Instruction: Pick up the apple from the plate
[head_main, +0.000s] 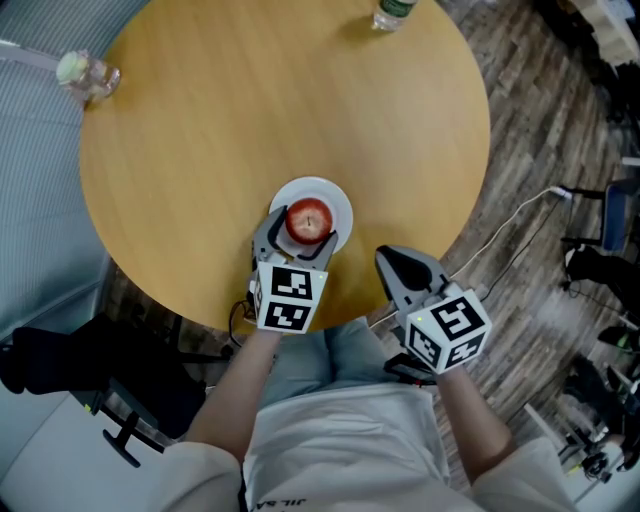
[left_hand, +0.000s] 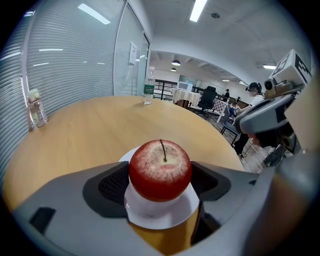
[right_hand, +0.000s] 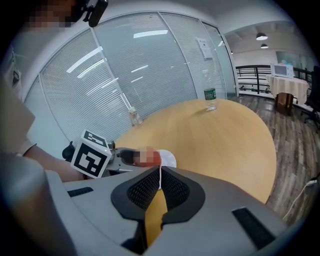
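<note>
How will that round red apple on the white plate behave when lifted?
The round red apple looks smooth, so it may slip or roll if gripped off-centre. Its taut skin suggests it's firm, likely keeping shape in the left gripper.

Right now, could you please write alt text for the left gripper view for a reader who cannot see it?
A red apple sits on a white plate, with the left gripper closed on its two sides. Behind lies a round wooden table with a water bottle at its far edge.
</note>
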